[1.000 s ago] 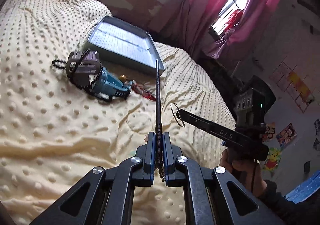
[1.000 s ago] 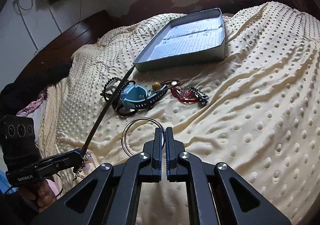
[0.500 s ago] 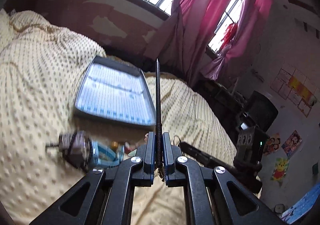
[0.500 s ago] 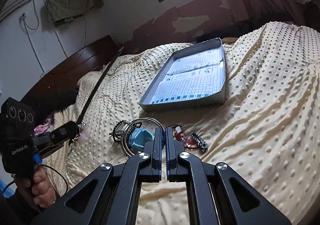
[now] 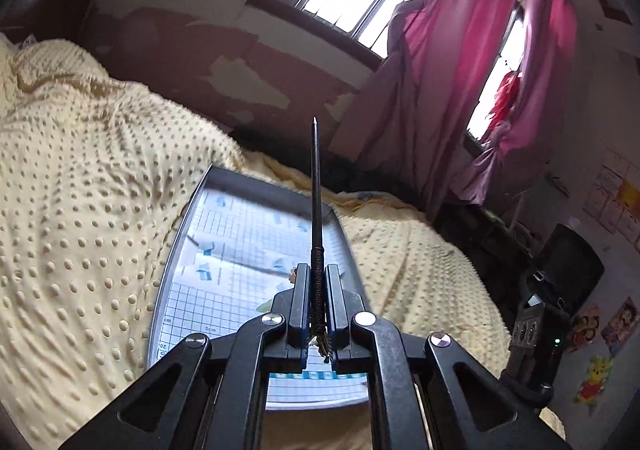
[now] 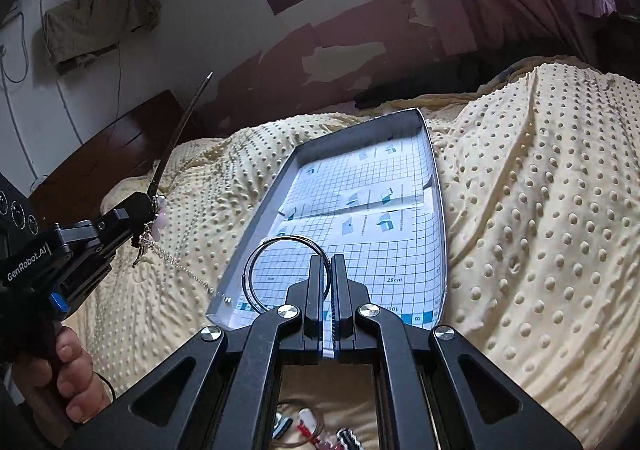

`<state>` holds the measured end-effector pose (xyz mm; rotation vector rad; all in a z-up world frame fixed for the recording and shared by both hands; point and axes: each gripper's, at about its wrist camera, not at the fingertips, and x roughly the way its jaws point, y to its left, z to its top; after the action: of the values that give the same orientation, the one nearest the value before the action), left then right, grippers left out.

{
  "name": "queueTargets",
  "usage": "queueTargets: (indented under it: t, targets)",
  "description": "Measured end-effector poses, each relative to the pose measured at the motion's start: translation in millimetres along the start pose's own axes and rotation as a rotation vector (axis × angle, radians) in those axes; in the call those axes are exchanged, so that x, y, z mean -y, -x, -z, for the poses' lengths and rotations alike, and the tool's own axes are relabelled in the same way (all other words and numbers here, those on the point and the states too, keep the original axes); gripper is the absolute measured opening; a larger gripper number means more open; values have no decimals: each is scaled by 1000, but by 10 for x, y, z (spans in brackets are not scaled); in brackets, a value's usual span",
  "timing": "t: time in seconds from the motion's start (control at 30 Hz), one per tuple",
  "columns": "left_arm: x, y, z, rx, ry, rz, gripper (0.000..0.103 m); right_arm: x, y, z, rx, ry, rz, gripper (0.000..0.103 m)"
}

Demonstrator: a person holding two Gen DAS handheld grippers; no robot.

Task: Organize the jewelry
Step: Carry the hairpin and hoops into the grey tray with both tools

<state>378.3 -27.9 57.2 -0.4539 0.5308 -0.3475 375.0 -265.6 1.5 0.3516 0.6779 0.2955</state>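
A: What does the left hand-held gripper (image 5: pixel 318 290) grip?
B: A long dark metal hairpin (image 5: pixel 315 186), above the shallow grey grid-lined tray (image 6: pixel 256 210).
A: The right hand-held gripper (image 6: pixel 329 282)?
B: Clamped on thin silver wire bangles (image 6: pixel 276 250), over that tray.

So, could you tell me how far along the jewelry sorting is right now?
Nothing is in the tray yet; only its grid liner shows. In hand: the left gripper is shut on a hair stick, and the right gripper on wire bangles, both over the tray. Left: the remaining pieces on the blanket.
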Motion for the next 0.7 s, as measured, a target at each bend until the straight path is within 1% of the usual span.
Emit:
queueTargets:
  t: [0.07,0.17,0.27,0.33,0.4,0.47,0.53,0.6,0.7]
  targets:
    - [-88,-170,61,-30,-4,-22,7,22,-195,30,-30,4,19,3]
    - [-214,-407,189,-106,-2,-62,7,31,-460,101,-82,32,53,3]
    - [-293,-575,321,-182,-19,-106,7,42,-635,178,-126,51,74,3]
    - [-305,-640,364,-222,-19,-114,7,13,-687,208,-127,85,86,4]
    - [-294,-718,387,-272,-26,-151,7,-28,-730,211,-129,115,99,4]
    - [-305,-780,412,-306,-21,-192,7,-45,-747,211,-133,123,102,4]
    - [-342,-834,432,-342,-3,-214,7,-48,-760,206,-133,131,111,4]
    - [-383,-845,448,-361,25,-211,7,-45,-749,197,-135,135,114,4]
    - [-428,-827,451,-365,52,-197,7,-36,-700,193,-136,136,113,5]
